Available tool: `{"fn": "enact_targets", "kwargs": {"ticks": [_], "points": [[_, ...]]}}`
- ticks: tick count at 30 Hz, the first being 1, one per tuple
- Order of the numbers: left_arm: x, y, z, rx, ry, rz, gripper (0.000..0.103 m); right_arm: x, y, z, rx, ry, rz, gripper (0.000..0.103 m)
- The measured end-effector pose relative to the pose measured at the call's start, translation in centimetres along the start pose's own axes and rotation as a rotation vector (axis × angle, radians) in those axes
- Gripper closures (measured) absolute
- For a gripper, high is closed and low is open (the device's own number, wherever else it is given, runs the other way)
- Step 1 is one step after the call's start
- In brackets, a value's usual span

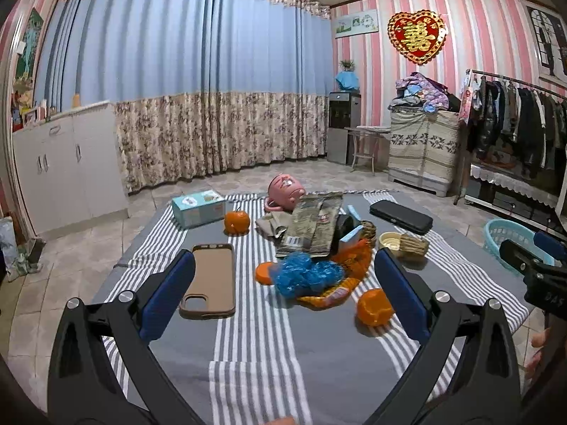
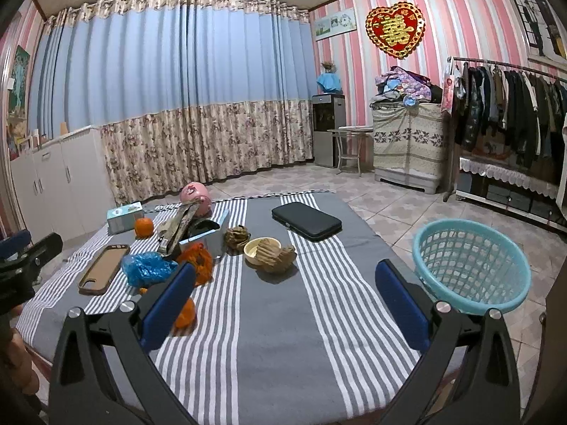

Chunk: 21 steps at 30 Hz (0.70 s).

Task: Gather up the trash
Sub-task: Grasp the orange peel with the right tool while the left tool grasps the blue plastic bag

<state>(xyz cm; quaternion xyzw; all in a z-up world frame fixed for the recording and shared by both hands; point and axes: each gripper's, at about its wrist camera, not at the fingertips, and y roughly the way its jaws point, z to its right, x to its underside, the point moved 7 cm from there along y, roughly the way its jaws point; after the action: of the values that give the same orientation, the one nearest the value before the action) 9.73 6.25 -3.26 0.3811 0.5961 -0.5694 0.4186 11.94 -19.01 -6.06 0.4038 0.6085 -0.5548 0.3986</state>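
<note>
Left gripper (image 1: pixel 283 294): its jaws stand wide apart with nothing between the blue pads; it hangs above the near part of the striped cloth, pointed at the pile of items.
Right gripper (image 2: pixel 283 297): also spread wide and holding nothing; it hangs over bare striped cloth, to the right of the pile, with the basket just off its right finger.
Striped cloth (image 1: pixel 255 347): grey with white stripes, spread over the low surface that carries every item.
Blue plastic bag (image 1: pixel 306 276): crumpled, lying on the orange net bag near the middle of the cloth; in the right wrist view it sits just beside the phone case (image 2: pixel 147 267).
Orange net bag (image 1: pixel 349 258): bunched under and behind the blue bag, touching it.
Paper packets (image 1: pixel 312 226): flat, greyish, printed, leaning across the pile behind the blue bag.
Crumpled brown paper (image 2: pixel 274 253): wadded against a small cream bowl (image 2: pixel 255 246), to the right of the pile.
Oranges: one whole fruit near the left gripper's right finger (image 1: pixel 374 306), another farther back beside the tissue box (image 1: pixel 235 221).
Phone case (image 1: pixel 211 279): brown, lying flat, just beside the left finger of the left gripper.
Tissue box (image 1: pixel 198 207): light blue, at the far left of the cloth.
Black case (image 2: pixel 306 220): closed, flat, at the far right of the cloth.
Pink round toy (image 1: pixel 285 189): at the far edge, behind the packets.
Basket (image 2: pixel 471 265): teal, perforated plastic, on the tiled floor off the right edge of the cloth.
</note>
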Motion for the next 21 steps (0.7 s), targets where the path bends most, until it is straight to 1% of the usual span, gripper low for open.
{"fn": "enact_targets", "kwargs": {"ticks": [2, 5, 7, 10, 13, 14, 16, 19, 21], "points": [[0.2, 0.7, -0.7, 0.009, -0.017, -0.021, 0.005, 0.3, 0.7, -0.5, 0.022, -0.017, -0.026, 0.004], [0.4, 1.4, -1.7, 0.001, -0.033, -0.03, 0.005, 1.2, 2.0, -1.5, 0.027, -0.039, -0.075, 0.004], [0.7, 1.7, -2.3, -0.022, -0.03, -0.023, 0.005, 1.8, 2.6, -2.2, 0.033, -0.056, -0.087, 0.004], [1.3, 2.7, -3.6, -0.055, -0.025, -0.033, 0.005, 2.5, 3.5, -3.3, 0.045, -0.089, -0.097, 0.004], [2.2, 3.9, -4.4, -0.037, -0.038, -0.07, 0.005, 3.4, 5.2, -4.7, 0.054, -0.135, -0.156, 0.004], [2.6, 4.5, -5.0, -0.052, -0.045, -0.083, 0.005, 3.7, 5.6, -5.1, 0.055, -0.144, -0.171, 0.004], [3.0, 4.9, -5.8, -0.074, -0.054, -0.081, 0.005, 4.4, 6.5, -6.1, 0.062, -0.163, -0.204, 0.004], [3.7, 5.7, -7.1, -0.092, -0.069, -0.1, 0.005, 5.4, 7.2, -7.8, 0.017, -0.189, -0.236, 0.004], [4.2, 6.4, -7.8, -0.091, -0.056, -0.135, 0.005, 5.8, 7.5, -8.9, -0.011, -0.199, -0.25, 0.004]]}}
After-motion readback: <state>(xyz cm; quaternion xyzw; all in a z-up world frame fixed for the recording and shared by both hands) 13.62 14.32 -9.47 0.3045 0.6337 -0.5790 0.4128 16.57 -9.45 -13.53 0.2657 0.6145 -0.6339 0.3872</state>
